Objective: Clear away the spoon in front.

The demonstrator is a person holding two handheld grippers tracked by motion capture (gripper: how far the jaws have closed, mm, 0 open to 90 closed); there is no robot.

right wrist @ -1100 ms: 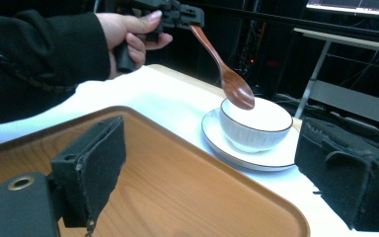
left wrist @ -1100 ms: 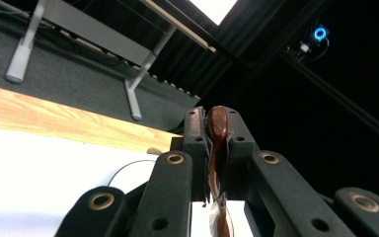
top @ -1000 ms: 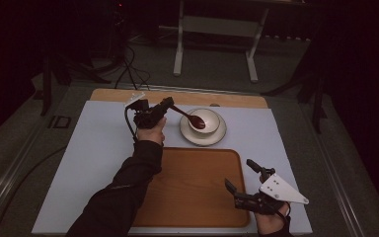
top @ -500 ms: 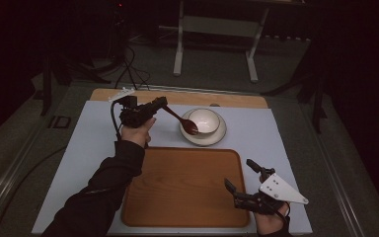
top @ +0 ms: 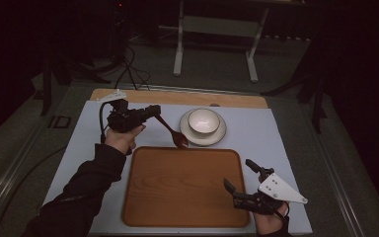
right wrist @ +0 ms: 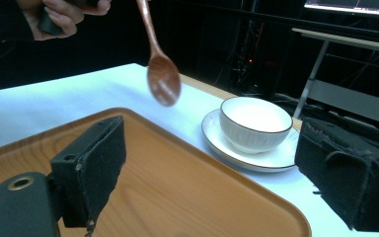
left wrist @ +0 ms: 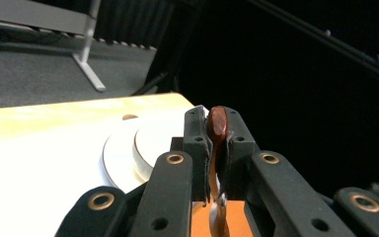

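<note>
Left claw at far left of tabletop, jaws clamped on handle of wooden spoon. Spoon slants down to right, bowl end over far edge of wooden tray, just left of saucer. White bowl sits on saucer, far centre. Right claw at near right, jaws spread, nothing between, over tray's right edge.

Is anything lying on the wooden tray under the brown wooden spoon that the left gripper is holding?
Nothing visible. The brown wooden spoon, clamped in the left gripper, hangs over the far edge of the bare rectangular wooden tray. The white bowl on its saucer sits beyond the tray.
</note>
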